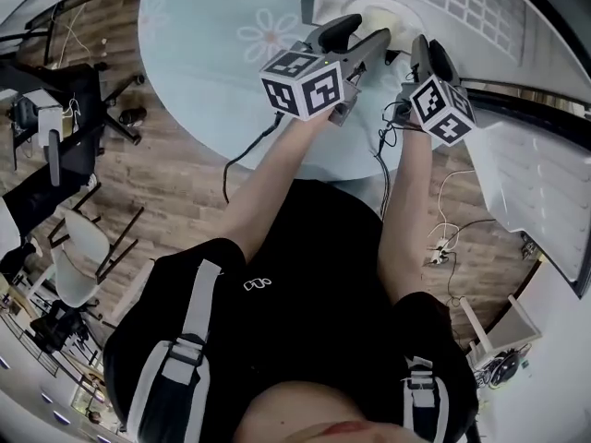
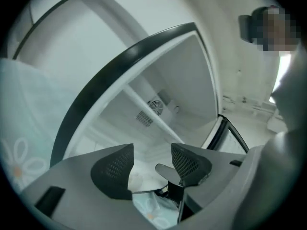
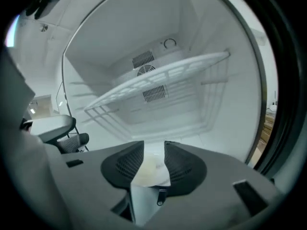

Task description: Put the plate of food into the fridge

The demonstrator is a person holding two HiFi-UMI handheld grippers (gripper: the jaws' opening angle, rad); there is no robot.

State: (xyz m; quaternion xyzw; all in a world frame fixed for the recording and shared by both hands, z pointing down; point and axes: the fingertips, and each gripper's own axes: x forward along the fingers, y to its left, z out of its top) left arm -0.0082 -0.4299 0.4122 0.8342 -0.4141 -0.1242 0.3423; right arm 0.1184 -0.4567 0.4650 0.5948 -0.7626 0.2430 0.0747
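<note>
In the head view both grippers reach into the open white fridge [image 1: 462, 7], where a pale plate of food [image 1: 388, 12] shows between them. My left gripper [image 1: 365, 33] stands open. In the left gripper view its jaws [image 2: 152, 164] are well apart, and a piece of the white plate [image 2: 141, 178] shows low in the gap without the pads touching it. My right gripper [image 1: 423, 49] is also open. In the right gripper view its jaws [image 3: 154, 159] stand a little apart over the plate [image 3: 152, 170], which lies on the fridge floor beyond them.
A wire shelf [image 3: 158, 80] crosses the fridge above the plate. The fridge door [image 1: 536, 183] hangs open at the right. Behind my left arm is a round table with a flowered cloth [image 1: 212, 53]. Chairs [image 1: 74, 247] and cables [image 1: 443, 238] are on the wooden floor.
</note>
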